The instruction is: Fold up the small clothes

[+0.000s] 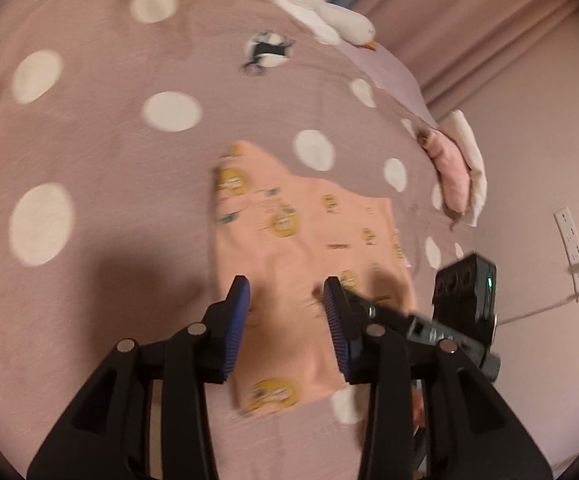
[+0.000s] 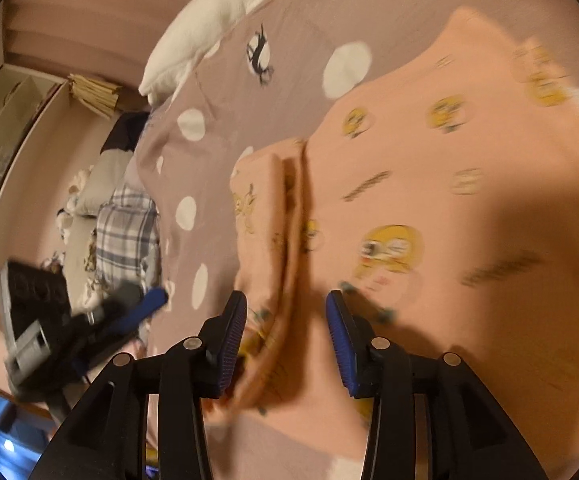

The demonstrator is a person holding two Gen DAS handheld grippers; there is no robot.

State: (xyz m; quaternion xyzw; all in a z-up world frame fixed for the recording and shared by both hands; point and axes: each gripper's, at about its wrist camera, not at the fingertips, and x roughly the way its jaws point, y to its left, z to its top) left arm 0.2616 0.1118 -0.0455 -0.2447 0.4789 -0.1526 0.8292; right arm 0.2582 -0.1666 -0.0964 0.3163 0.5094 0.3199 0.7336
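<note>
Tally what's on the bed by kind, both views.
Peach printed garment: 1
White plush goose: 1
Folded pink-and-white cloth pile: 1
Grippers: 2, left gripper, right gripper, fingers open
Total: 5

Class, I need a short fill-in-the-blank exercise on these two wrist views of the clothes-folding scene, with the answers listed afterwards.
1. The peach garment lies on a pink bedcover with white ____.
2. Both the left gripper and the right gripper are ____.
3. The white plush toy has an ____ beak.

Missing words: dots; open; orange
</note>
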